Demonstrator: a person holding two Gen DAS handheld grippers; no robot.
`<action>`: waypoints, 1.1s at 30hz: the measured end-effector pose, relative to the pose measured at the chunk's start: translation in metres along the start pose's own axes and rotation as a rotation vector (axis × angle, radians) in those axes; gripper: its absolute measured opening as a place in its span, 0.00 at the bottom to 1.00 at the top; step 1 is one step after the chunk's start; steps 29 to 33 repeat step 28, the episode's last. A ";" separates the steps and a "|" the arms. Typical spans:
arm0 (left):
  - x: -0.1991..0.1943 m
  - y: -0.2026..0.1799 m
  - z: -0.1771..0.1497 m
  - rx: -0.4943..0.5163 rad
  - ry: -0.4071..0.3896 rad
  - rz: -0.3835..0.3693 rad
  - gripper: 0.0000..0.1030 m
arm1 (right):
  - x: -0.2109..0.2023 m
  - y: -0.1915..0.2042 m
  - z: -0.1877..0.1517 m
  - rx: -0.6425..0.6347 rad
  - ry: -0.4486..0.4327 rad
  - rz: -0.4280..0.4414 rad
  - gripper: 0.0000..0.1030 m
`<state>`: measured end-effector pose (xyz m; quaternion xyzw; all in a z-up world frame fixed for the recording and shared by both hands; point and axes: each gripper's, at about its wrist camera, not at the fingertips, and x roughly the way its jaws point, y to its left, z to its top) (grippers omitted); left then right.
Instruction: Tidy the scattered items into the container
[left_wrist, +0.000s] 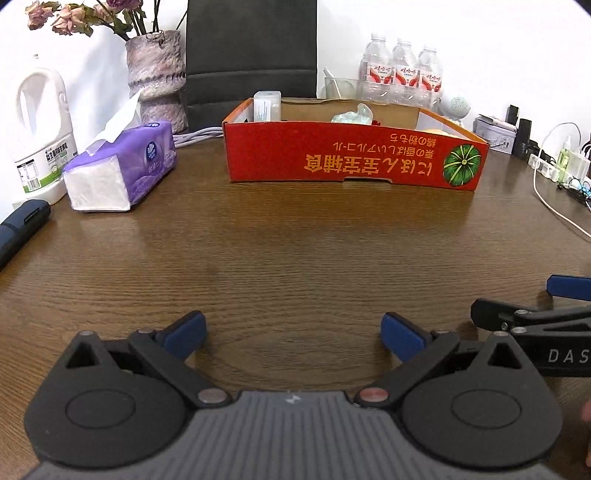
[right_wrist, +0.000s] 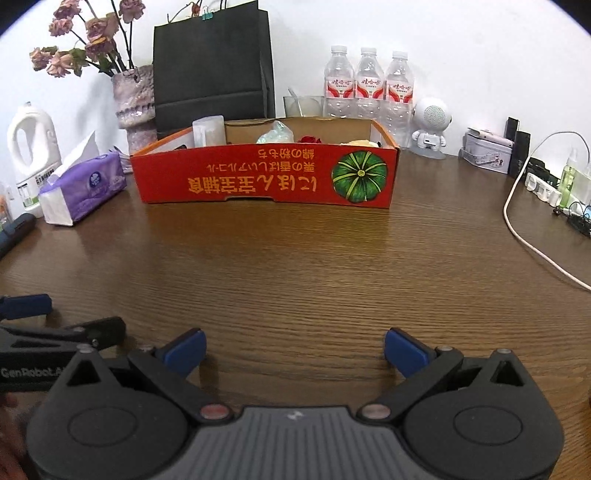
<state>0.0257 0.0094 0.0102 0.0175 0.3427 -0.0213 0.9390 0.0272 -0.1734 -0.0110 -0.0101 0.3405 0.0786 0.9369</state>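
A red cardboard box (left_wrist: 351, 158) with a pumpkin picture stands on the brown wooden table, also in the right wrist view (right_wrist: 266, 177). Inside it I see a white rectangular item (left_wrist: 266, 106), a pale green crumpled item (left_wrist: 352, 114), a red item (right_wrist: 309, 139) and a yellowish item (right_wrist: 360, 142). My left gripper (left_wrist: 293, 332) is open and empty, low over the table in front of the box. My right gripper (right_wrist: 295, 350) is open and empty, beside the left one; its fingers (left_wrist: 565, 286) show at the right edge of the left wrist view.
A purple tissue pack (left_wrist: 118, 170), a white detergent jug (left_wrist: 40, 129) and a vase of dried flowers (left_wrist: 155, 74) stand at the left. Water bottles (right_wrist: 369, 88), a black bag (right_wrist: 212, 62), a white robot figure (right_wrist: 430, 125), a tin, a power strip and a white cable (right_wrist: 517, 221) lie at the back and right.
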 end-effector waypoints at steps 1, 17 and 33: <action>0.000 0.000 0.000 0.000 0.000 -0.001 1.00 | 0.001 0.001 0.000 -0.004 0.004 -0.012 1.00; 0.001 0.000 0.000 -0.004 0.000 -0.003 1.00 | 0.001 0.000 0.000 -0.008 0.006 -0.019 1.00; 0.001 0.000 0.000 -0.004 -0.001 -0.003 1.00 | 0.002 0.000 0.000 -0.008 0.006 -0.019 1.00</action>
